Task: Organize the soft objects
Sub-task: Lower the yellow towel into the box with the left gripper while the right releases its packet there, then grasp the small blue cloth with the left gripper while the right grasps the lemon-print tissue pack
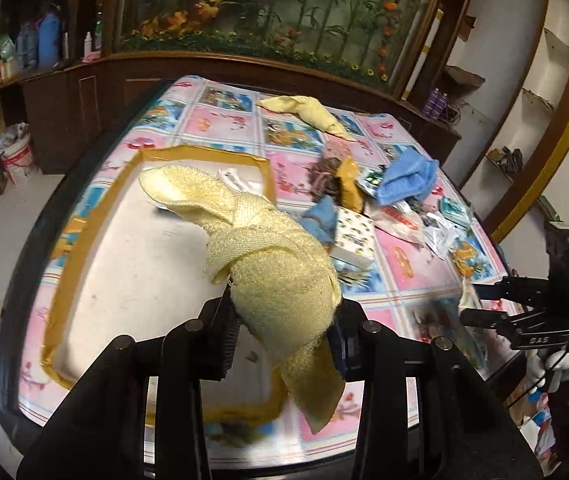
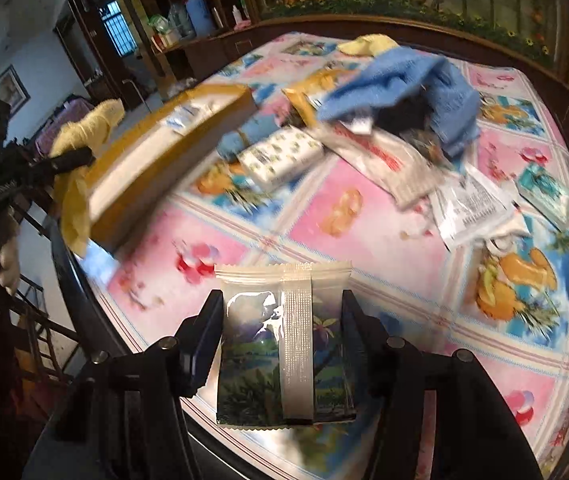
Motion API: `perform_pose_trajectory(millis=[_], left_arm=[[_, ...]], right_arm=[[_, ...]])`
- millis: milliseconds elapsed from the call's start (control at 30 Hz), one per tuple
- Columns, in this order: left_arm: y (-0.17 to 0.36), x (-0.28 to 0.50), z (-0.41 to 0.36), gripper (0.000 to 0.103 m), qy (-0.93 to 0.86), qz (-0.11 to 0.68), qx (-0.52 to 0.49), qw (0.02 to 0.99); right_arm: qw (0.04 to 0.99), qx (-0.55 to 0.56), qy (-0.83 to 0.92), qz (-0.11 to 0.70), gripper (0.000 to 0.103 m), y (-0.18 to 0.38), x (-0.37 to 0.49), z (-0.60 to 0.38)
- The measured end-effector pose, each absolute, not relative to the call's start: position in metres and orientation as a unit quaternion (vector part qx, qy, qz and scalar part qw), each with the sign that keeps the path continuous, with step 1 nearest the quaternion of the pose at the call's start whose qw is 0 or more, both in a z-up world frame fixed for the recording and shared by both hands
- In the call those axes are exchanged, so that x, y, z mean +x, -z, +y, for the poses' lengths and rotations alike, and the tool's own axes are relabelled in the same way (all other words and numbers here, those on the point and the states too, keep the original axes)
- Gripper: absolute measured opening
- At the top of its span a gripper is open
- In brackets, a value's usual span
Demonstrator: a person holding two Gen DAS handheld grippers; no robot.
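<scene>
A sealed packet is gripped between the jaws of the right gripper above the table. A yellow cloth is clamped in the left gripper beside the box.

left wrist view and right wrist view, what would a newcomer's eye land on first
In the left wrist view, a knotted yellow cloth fills the middle, pinched in the left tongs above a white tray with a tan rim. In the right wrist view, a scenery-printed sealed packet sits between the right tongs over the pink and blue tablecloth, with a blue towel heaped farther back.
</scene>
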State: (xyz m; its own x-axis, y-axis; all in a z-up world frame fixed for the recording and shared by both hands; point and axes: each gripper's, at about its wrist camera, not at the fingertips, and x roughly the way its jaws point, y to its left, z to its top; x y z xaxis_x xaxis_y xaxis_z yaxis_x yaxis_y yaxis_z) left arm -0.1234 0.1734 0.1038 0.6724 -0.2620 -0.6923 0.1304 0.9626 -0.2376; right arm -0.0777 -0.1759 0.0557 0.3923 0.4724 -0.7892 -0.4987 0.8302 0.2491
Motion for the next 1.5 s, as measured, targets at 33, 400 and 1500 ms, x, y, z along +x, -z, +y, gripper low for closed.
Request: perform_pose_trajectory(millis=[33, 400, 1500], left_arm=[[-0.103, -0.117, 0.182, 0.037, 0.098, 0.393, -0.085, 0.910], [-0.065, -0.024, 0.247, 0.038, 0.030, 0.439, -0.090, 0.893], [-0.099, -0.059, 0.133, 0.046, 0.130, 0.423, -0.015, 0.897]], right_arm=[[0.831, 0.000, -0.307, 0.464, 0.057, -0.063, -0.074, -0.160], [0.781, 0.077, -0.414, 0.461, 0.057, -0.086, -0.003, 0.020], [0.845, 0.149, -0.218, 0.465, 0.068, -0.061, 0.010, -0.165]])
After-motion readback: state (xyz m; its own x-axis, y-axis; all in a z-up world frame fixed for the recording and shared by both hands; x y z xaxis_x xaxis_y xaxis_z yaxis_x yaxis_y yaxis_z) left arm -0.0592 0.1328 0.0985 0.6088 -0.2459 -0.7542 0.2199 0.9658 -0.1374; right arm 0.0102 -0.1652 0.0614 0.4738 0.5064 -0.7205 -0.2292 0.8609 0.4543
